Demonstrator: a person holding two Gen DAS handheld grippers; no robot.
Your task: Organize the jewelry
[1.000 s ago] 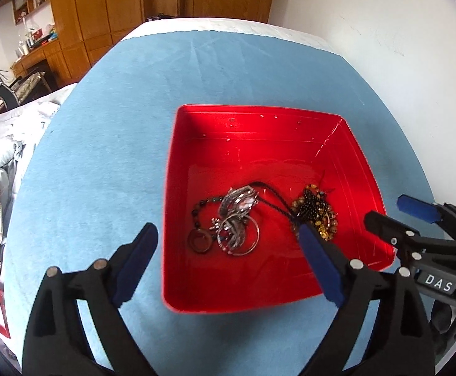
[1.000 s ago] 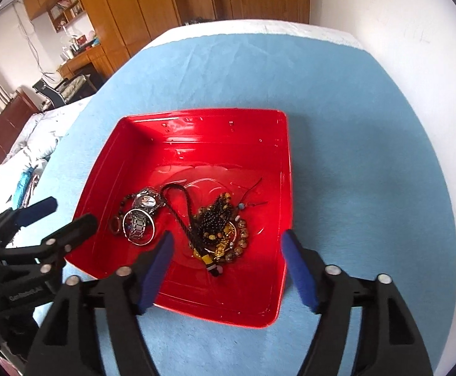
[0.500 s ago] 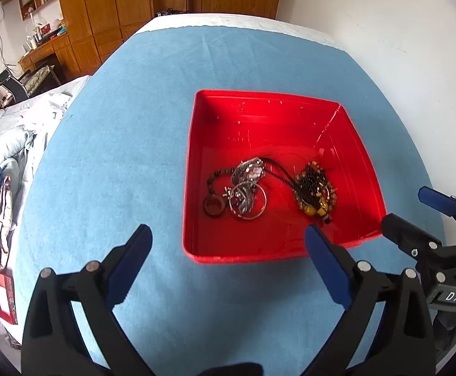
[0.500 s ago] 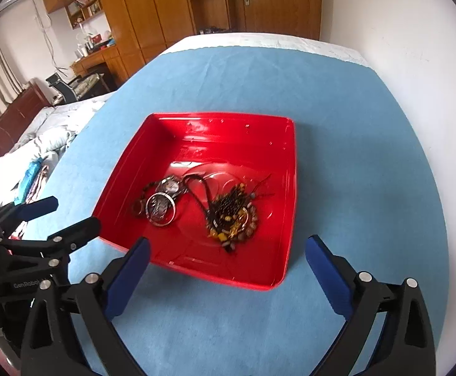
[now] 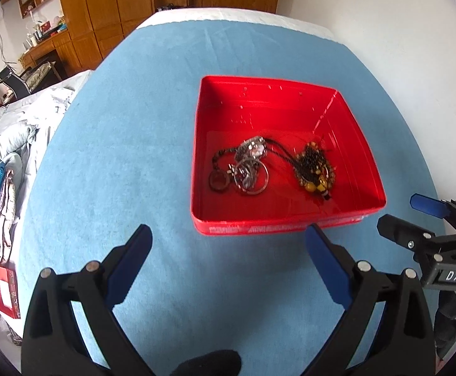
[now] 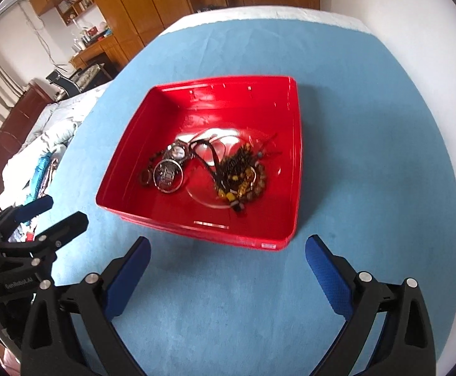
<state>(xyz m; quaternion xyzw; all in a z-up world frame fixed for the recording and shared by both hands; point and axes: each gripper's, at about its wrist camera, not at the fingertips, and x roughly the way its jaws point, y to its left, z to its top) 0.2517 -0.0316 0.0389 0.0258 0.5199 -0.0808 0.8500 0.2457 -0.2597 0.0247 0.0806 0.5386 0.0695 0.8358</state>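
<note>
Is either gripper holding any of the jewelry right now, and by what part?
Neither. Left gripper and right gripper are open and empty; the jewelry lies in the red tray.

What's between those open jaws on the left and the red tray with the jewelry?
Only bare blue cloth lies between the left gripper and the tray; the left wrist view shows it best.

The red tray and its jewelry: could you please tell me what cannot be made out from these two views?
- Red tray: the small print on its near wall is too small to read in either view.
- Silver pieces: tangled; a count is impossible.
- Beaded pile: blurred in the right wrist view, so strands merge.
- Black cord: its ends vanish under the heaps.
</note>
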